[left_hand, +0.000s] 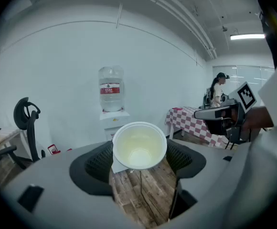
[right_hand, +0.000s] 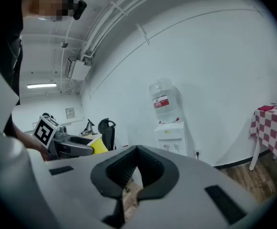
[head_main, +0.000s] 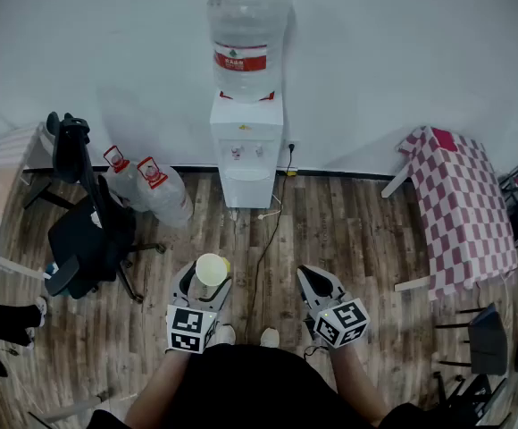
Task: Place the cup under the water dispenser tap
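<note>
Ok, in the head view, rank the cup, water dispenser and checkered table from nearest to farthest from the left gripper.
1. cup, held in the left gripper.
2. water dispenser, ahead by the wall.
3. checkered table, far right.

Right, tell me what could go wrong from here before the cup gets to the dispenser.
1. The left claw grips the cup only by its sides; a thin cup could buckle or slip on the walk.
2. A cable trails over the floor in front of the water dispenser, a likely trip hazard.
3. The taps sit in a shallow recess, so the rim may knock them.
</note>
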A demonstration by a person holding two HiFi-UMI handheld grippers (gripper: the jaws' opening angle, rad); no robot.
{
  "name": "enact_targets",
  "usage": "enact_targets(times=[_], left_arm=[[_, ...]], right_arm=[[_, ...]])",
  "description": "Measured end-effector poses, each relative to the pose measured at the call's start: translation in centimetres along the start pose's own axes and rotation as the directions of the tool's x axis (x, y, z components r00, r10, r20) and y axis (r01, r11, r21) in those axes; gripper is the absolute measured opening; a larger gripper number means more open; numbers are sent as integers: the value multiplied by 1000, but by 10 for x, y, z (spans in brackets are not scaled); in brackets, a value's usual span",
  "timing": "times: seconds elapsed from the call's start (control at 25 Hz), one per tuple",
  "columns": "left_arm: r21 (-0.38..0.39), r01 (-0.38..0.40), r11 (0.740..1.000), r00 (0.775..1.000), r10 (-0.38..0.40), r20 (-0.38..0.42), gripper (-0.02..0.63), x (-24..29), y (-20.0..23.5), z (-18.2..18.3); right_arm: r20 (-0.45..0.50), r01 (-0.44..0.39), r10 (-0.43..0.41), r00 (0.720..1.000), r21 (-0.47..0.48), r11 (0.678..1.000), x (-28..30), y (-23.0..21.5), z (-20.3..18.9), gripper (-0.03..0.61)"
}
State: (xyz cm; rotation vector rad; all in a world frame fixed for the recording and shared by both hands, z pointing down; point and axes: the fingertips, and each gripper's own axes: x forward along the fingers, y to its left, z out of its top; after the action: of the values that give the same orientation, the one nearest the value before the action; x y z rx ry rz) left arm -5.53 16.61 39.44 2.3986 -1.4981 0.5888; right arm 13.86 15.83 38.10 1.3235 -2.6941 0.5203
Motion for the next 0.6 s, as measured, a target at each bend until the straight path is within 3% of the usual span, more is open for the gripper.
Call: enact_targets(times=[0.6], left_arm=[[-11,16,1000,999,-16,38,357,-27,55,-10]], right_arm=[[27,24,-24,999,19,1000,23,47,3,21]])
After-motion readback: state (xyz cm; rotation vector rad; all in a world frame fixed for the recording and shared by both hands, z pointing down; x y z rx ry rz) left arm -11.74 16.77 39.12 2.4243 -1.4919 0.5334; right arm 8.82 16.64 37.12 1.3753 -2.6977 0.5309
